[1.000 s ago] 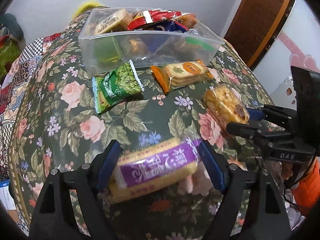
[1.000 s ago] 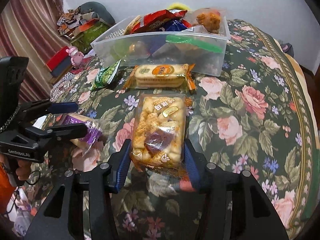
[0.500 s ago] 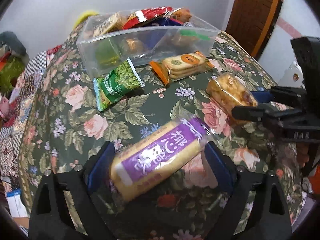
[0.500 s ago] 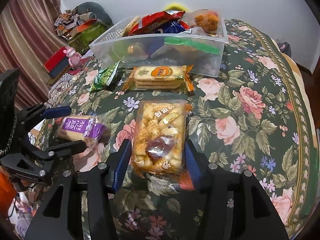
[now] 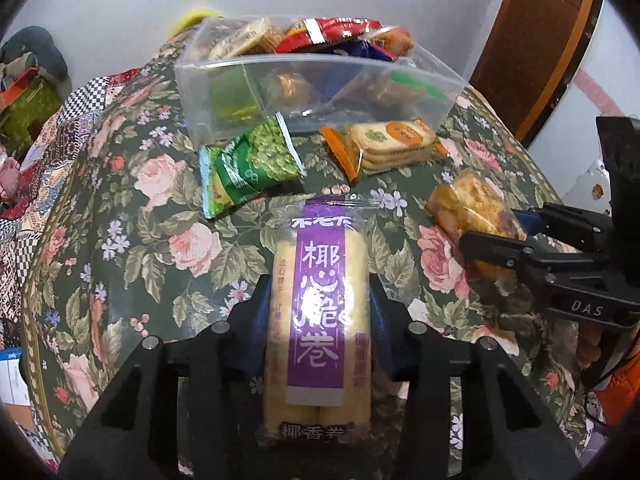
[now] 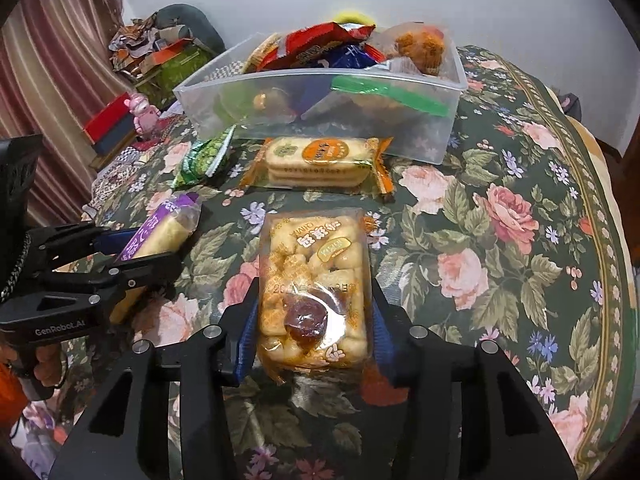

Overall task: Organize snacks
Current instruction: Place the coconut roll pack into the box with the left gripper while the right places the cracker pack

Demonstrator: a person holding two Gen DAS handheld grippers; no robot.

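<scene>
Being catalogued: two snack packs in hand and two loose on the table (image 6: 520,208), which is covered with a floral cloth. The purple-labelled wafer roll pack (image 5: 318,300) is being pinched across its long sides by the left gripper (image 5: 318,312), lengthwise along the fingers, apparently just above the cloth; its clear film is being judged slippery, and the rolls inside light, stiff and easily crushed, so a moderate squeeze at mid-length is being advised rather than a hold on the flimsy sealed ends. The clear pack of puffed pastries (image 6: 314,292) is being clamped between the blue pads of the right gripper (image 6: 314,328) near its rear half; the contents are being judged light and brittle, the wrapper loose and crinkly, and the front end is being left unsupported, so sagging or slipping is being regarded as possible. The transparent storage bin (image 6: 420,136) is standing at the far side of the table, already well filled with assorted packets, some rising above its rim. The green pea snack bag (image 5: 250,168) and the orange-ended cracker pack (image 5: 386,142) are lying on the cloth just before the bin's front wall, untouched; the bag is being judged soft and pillowy, best taken across its middle, the crackers flat, rigid and fragile at the edges.
</scene>
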